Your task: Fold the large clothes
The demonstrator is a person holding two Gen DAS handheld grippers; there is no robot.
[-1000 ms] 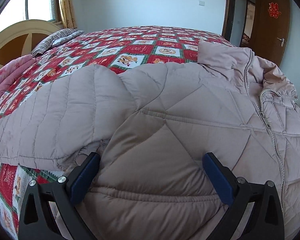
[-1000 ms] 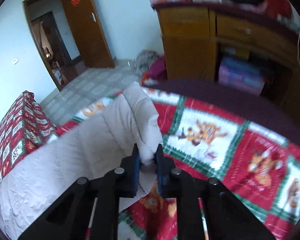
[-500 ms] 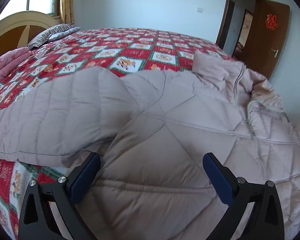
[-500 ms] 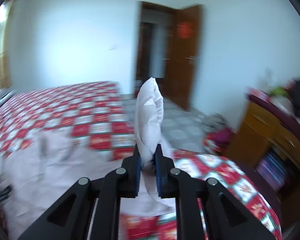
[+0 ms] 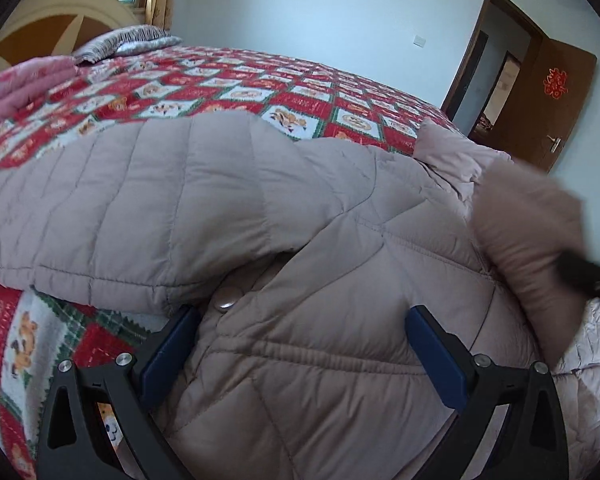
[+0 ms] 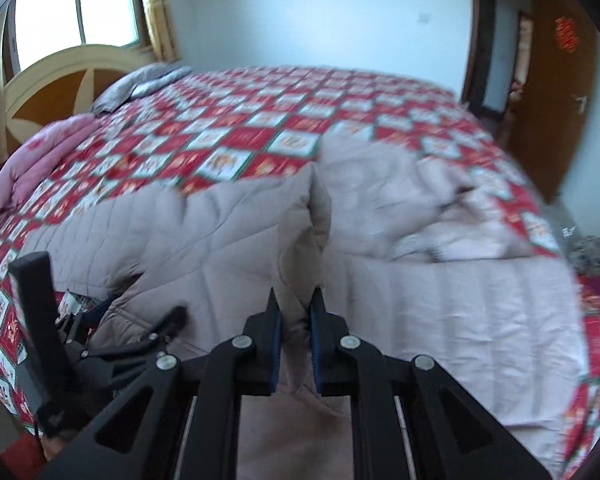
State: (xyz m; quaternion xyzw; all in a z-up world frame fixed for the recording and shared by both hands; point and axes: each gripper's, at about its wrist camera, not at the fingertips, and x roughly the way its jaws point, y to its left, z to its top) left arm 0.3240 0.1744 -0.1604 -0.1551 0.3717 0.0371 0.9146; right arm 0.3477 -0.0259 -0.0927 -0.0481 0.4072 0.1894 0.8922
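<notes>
Left gripper [image 5: 302, 344]: jaws spread wide, gripping nothing, blue pads [image 5: 168, 354] resting either side of the torso of the beige quilted down jacket [image 5: 320, 280]. Jacket spread flat on the red patchwork bedspread [image 5: 260, 88], directly ahead of and under both tools. One jacket sleeve [image 5: 132, 208] folded across, ahead-left of the left gripper; metal snap button [image 5: 228, 298] just beyond its left pad. Collar [image 5: 448, 152] far ahead-right.

Right gripper [image 6: 294, 320]: clamped tight on a bunched sleeve end [image 6: 304, 232], fabric rising straight ahead between the pads. Same sleeve end visible blurred at right edge of left wrist view. Left gripper's black frame low-left of the right tool.

Beyond: pink folded blanket [image 6: 40, 160] far left, headboard [image 6: 68, 76], open wooden door [image 5: 556, 100] far right.
</notes>
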